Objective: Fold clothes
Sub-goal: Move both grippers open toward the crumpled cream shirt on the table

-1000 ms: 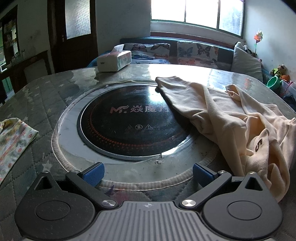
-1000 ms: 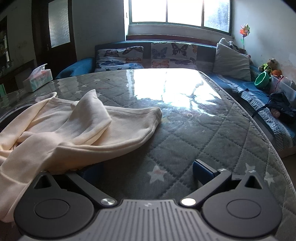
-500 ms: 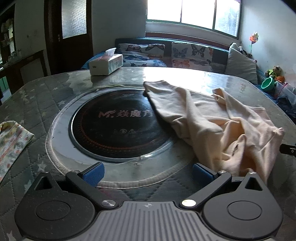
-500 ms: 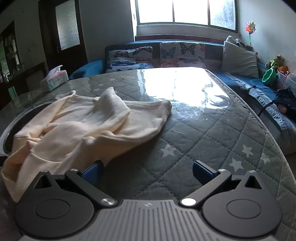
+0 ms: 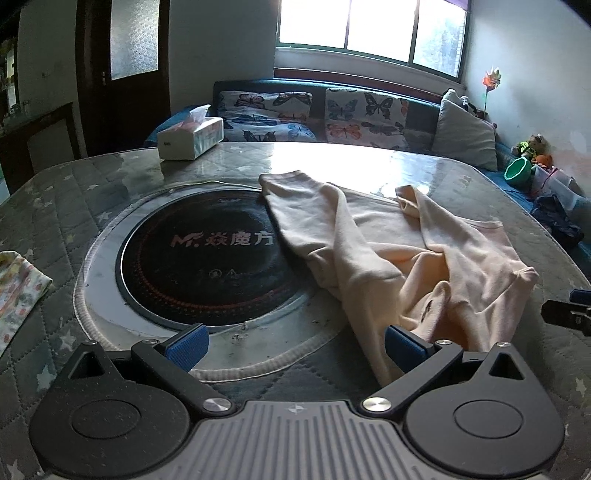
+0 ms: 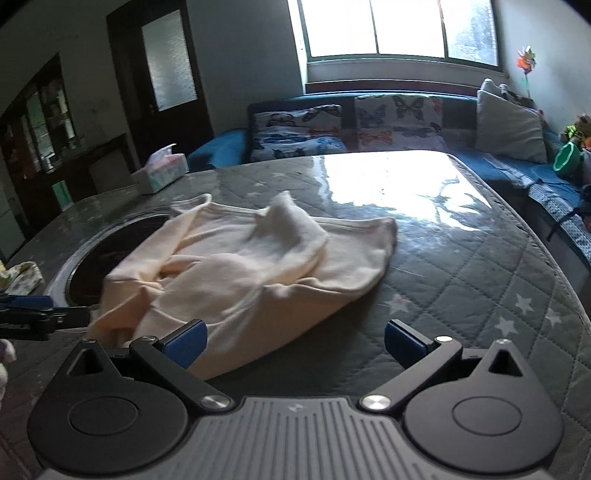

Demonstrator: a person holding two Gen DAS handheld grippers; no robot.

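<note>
At the far left edge of the grey quilted star-printed table cover (image 5: 48, 206), a small floral-patterned cloth (image 5: 18, 288) is seen lying flat. Further right, a round black glass cooktop (image 5: 207, 258) with white lettering is set into the table, ringed by a pale metal rim, and a white tissue box (image 5: 190, 134) is placed behind it near the table's far edge. The left gripper (image 5: 293, 345) is held low over the table's near edge with its blue-padded fingers (image 5: 186, 341) spread wide and nothing between them; its right pad is found just beside the nearest fold of the crumpled cream-coloured garment (image 5: 399, 254). The garment is heaped on the table, its left portion draped over the right side of the cooktop, the rest spread over the quilted cover. The right gripper (image 6: 295, 341) is likewise held with its fingers spread apart and gripping nothing, the garment's near hem lying just beyond its left pad and bare cover ahead of the right one. Behind the table, a dark blue sofa (image 6: 229, 147) with butterfly-print cushions (image 6: 391, 118) is seen under a bright window (image 6: 402, 27), and a green bowl (image 5: 519, 171) is seen at the far right.
</note>
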